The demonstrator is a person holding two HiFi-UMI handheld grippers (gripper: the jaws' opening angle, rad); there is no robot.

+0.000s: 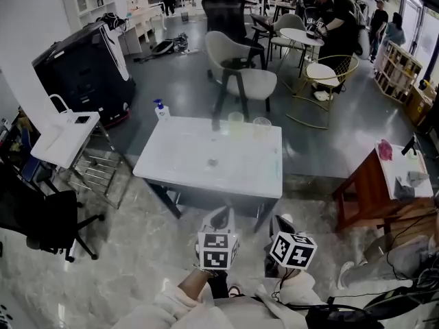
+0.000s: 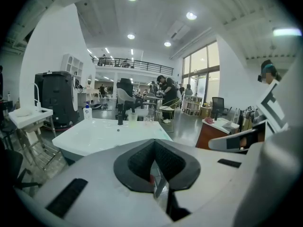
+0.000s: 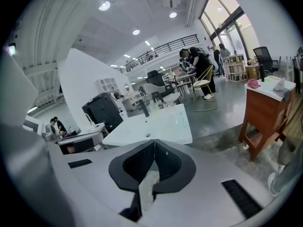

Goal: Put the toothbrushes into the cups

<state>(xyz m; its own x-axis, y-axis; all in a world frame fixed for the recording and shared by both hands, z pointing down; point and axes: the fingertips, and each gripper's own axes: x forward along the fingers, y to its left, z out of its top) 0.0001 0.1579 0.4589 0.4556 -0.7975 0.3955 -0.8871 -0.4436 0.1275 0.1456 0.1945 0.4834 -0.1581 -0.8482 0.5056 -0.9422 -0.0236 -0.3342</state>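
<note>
The fingers (image 2: 137, 162) of your left gripper (image 2: 154, 144) are pressed together at the tips with nothing between them. The fingers (image 3: 170, 162) of your right gripper (image 3: 154, 144) are closed and empty in the same way. Both grippers sit low in the middle of the head view, just short of the near edge of the white rectangular bench (image 1: 178, 173).

At the bench's far edge, in the upper middle of that frame, a pale green translucent cup (image 1: 236, 120) and a clear see-through cup (image 1: 261, 123) stand close together. You cannot make out any toothbrush from here; only a small dark speck (image 1: 212, 162) lies mid-bench.

Expect the toothbrushes to be light, stiff and slick, and apt to roll. Open the fingers, pinch mid-handle clear of the bristles, and lower gently, because those cups look light enough to tip.
</note>
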